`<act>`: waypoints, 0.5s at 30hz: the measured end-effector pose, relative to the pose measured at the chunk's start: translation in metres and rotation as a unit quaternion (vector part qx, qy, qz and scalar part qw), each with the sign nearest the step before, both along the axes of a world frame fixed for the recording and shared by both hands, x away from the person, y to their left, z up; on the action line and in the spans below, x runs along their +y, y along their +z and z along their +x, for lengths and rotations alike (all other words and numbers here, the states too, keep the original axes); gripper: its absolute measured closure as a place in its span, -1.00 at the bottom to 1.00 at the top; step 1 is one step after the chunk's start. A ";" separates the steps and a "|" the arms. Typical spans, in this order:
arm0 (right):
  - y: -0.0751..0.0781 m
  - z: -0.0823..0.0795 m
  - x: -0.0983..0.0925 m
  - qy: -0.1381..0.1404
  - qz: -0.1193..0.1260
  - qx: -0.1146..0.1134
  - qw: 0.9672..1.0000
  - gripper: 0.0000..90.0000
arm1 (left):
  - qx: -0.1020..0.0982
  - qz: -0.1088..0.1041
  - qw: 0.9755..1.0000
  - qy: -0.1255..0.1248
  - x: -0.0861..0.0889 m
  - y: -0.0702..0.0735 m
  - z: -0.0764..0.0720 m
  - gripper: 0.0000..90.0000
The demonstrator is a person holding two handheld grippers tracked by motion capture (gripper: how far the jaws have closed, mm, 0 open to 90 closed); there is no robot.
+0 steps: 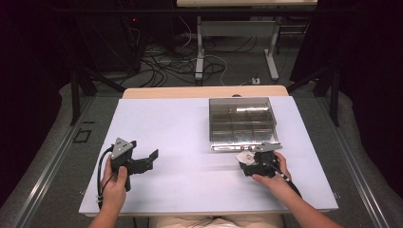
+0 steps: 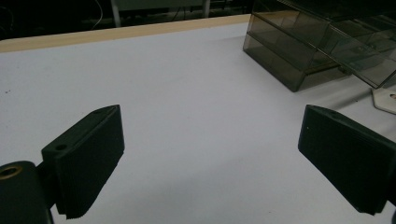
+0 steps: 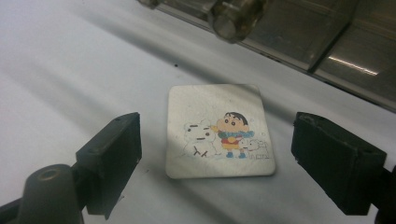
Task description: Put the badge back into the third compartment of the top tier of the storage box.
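The right gripper [image 3: 215, 154] hung low over the white table [image 1: 190, 137], its 2 black jaws standing apart on either side of a small square card [image 3: 218, 131] without pressing on it. The card lay flat on the table between them, nearer the left jaw in the right gripper view, with bare table showing on both sides. It was white with rounded corners and carried a cartoon print: a child in a red top with a white dog at 1 side. Just past the card stood the clear, smoke-tinted compartment box [image 3: 299, 32], its front edge and a round knob [image 3: 232, 17] close above the card in that view. In the high view the right gripper [image 1: 252, 159] sat at the near edge of the box [image 1: 242, 119], held by the person's right hand [image 1: 273, 173], and the card [image 1: 244, 156] showed as a pale patch beneath it. The box held 2 rows of compartments. Well apart to the left, the left gripper [image 1: 142, 161] rested in the person's left hand [image 1: 115, 183] with its jaws spread wide over bare table and nothing between them. In the left gripper view the box [image 2: 322, 42] stood off to the right, beyond the right-hand jaw.
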State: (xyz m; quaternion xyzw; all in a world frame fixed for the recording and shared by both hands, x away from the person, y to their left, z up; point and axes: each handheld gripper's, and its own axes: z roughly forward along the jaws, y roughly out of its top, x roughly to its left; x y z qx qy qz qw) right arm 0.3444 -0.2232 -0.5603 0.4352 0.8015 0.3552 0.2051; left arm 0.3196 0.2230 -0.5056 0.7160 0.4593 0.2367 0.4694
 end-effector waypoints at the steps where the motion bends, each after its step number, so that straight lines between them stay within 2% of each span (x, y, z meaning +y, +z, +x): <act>1: 0.000 0.000 0.000 -0.001 0.004 0.005 1.000 -0.62 | 0.000 0.000 1.000 0.000 0.000 0.000 0.000 -0.84; 15: -0.006 0.008 -0.002 0.001 0.001 0.006 1.000 -0.57 | 0.001 -0.002 1.000 0.002 0.002 0.000 -0.002 -0.84</act>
